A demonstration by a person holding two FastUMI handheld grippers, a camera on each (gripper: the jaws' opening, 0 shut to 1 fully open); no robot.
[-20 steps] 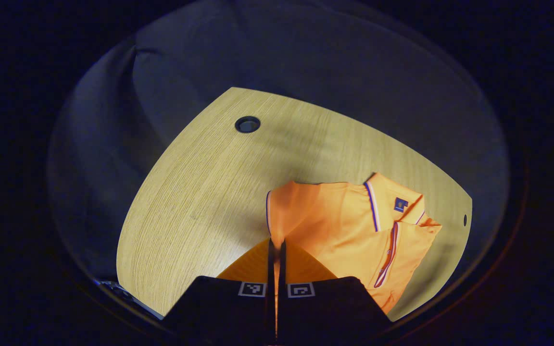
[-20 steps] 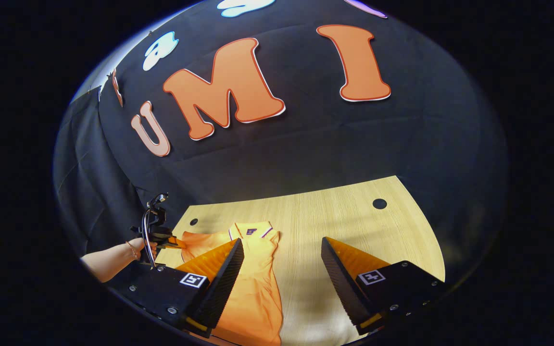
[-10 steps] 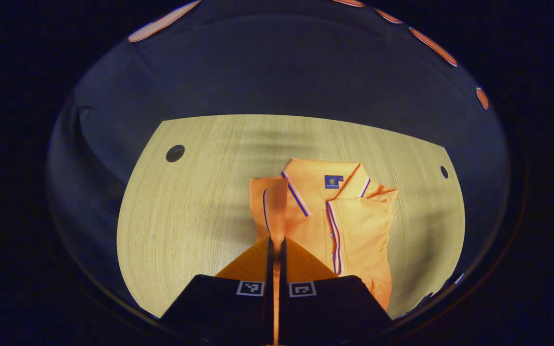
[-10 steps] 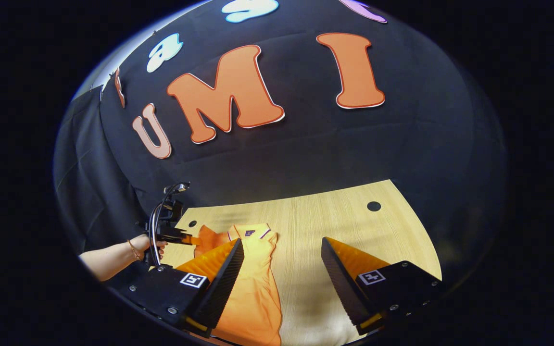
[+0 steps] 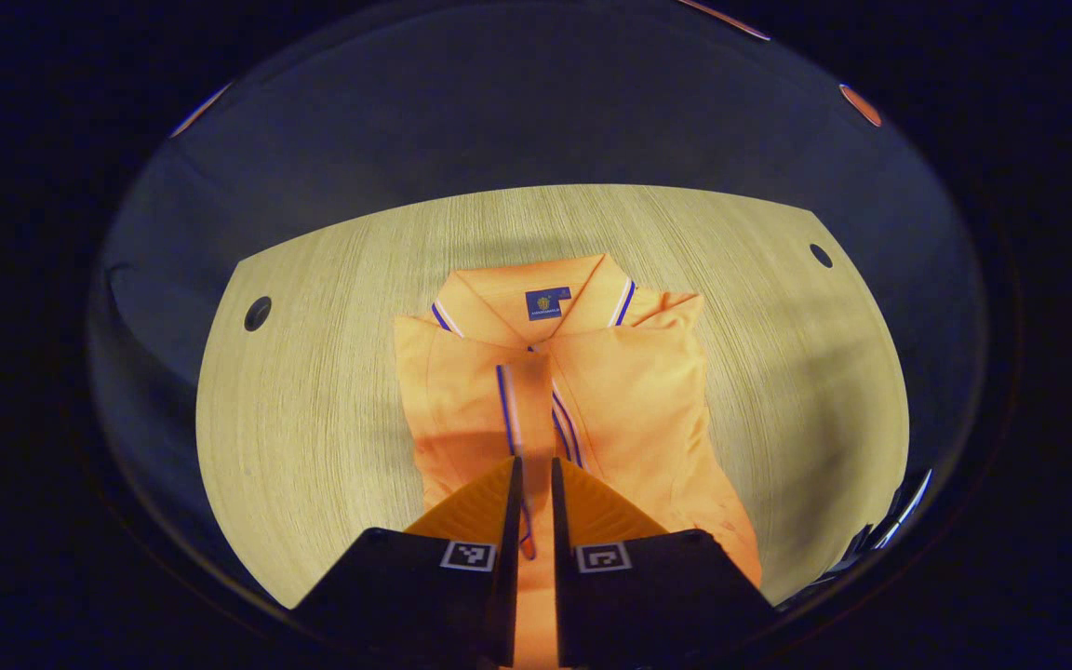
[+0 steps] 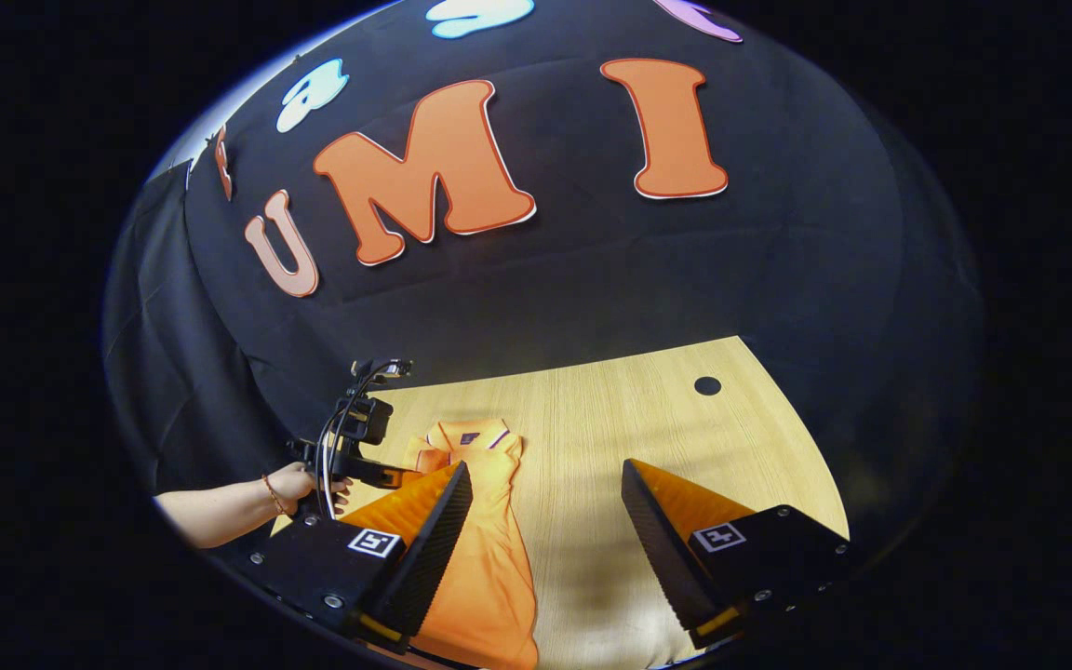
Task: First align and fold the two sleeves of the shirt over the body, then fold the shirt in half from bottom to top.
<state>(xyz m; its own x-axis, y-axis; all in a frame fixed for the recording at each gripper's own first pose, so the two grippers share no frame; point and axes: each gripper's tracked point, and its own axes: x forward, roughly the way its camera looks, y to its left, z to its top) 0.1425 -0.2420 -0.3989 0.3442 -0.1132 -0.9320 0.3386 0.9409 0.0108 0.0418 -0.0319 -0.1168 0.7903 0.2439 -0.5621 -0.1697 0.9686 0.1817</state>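
In your left gripper view, a pale wood-grain counter (image 5: 313, 419) carries the orange polo shirt (image 5: 620, 391), collar far; your left hand-held gripper (image 5: 533, 484) looks barely parted, sleeve grip unclear. In your right gripper view, black cloth wall behind; right hand-held gripper (image 6: 545, 493) gapes wide above the counter, beside the shirt.

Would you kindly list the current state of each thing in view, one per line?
shirt: flat on the table, collar away from the left gripper, sleeve laid over the body.
sleeve: folded inward, cuff between the fingers.
left gripper: nearly shut, narrow gap.
right gripper: open, holding nothing.
table: carries the shirt.
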